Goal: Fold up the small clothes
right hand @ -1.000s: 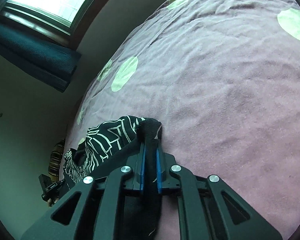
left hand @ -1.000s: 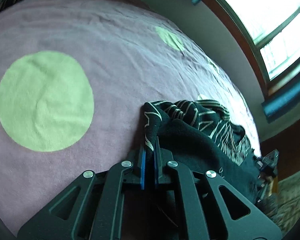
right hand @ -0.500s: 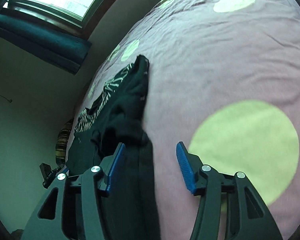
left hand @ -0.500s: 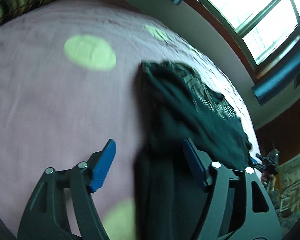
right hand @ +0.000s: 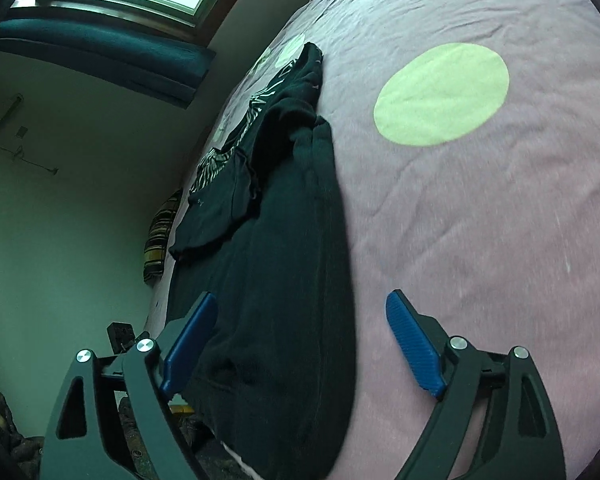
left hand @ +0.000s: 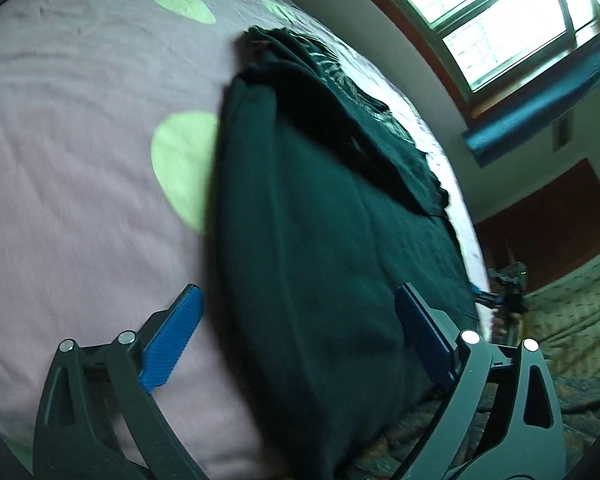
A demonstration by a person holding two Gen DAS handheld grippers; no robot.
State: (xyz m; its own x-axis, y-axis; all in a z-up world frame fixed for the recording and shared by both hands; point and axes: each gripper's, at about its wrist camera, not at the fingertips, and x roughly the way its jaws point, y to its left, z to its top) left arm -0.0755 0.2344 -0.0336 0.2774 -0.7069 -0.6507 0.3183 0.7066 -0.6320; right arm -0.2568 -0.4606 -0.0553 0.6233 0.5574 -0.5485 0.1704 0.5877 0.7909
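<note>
A dark, nearly black garment [left hand: 320, 248] lies stretched out along the pink bedspread [left hand: 80, 160], one end hanging over the near edge of the bed. Its far end carries a black-and-white patterned part [right hand: 224, 156] with a folded flap on top. My left gripper [left hand: 298, 320] hovers over the near end with its jaws opening wide; the cloth lies below them, and neither blue pad [left hand: 172, 336] touches it. In the right wrist view the garment [right hand: 284, 280] runs the same way, and my right gripper [right hand: 300, 340] also has its jaws opening, pads clear of the fabric.
The bedspread [right hand: 500, 240] has large pale green dots [right hand: 440, 94]. A window [left hand: 500, 20] and dark teal curtain [left hand: 540, 116] stand past the bed. A striped cushion [right hand: 160, 240] sits by the wall. A patterned floor covering [left hand: 572, 320] lies beyond the bed edge.
Both grippers were shut on the garment's corners; they let go, opened wide and drew back toward the near bed edge. The garment now lies stretched out flat.
</note>
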